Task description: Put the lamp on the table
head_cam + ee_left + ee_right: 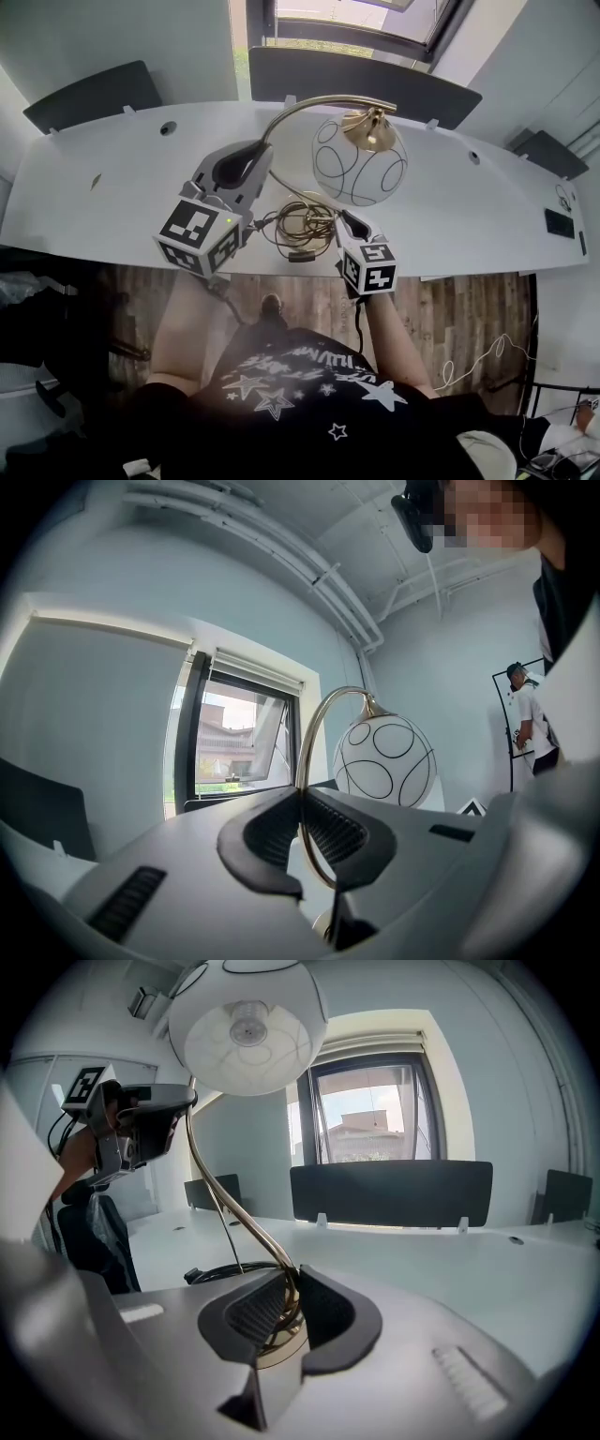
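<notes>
Left gripper [302, 799] clamped on lamp [359, 159] gold stem. Right gripper [289, 1283] clamped on stem low down, near base. Lamp over near edge of table [469, 206], cord [300, 225] piled there. Can't tell if base rests yet. Left to do: let go.

White table [469, 206] with, seemingly, coiled cord [302, 225]

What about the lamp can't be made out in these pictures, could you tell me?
Lamp base: head view, under the right gripper; right gripper view, mostly behind the jaws, so contact with the table is unclear.
Cord: head view, coil too small to find a plug.
</notes>
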### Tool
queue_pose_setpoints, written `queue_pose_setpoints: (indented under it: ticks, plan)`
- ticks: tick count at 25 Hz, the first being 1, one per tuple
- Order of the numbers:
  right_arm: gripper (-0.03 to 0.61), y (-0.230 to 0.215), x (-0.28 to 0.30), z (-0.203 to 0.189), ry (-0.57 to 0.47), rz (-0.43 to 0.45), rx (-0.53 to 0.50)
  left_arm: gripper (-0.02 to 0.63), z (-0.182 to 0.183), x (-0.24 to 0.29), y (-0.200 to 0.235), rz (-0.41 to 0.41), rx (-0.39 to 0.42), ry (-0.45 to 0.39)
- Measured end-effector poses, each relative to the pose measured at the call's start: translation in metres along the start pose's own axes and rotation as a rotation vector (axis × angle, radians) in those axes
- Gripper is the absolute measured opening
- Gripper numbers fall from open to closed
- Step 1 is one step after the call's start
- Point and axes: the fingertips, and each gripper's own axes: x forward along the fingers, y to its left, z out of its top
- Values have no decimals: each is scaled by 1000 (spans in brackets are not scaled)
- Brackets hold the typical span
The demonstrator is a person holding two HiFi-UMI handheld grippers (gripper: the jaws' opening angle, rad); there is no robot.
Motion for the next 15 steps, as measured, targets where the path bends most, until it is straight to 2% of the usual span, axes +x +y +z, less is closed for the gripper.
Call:
queue_pose_setpoints:
  ticks: [15]
  plan:
    - [44,-9,84,31,30,-59,36,31,-16,54,87,-69,-24,19]
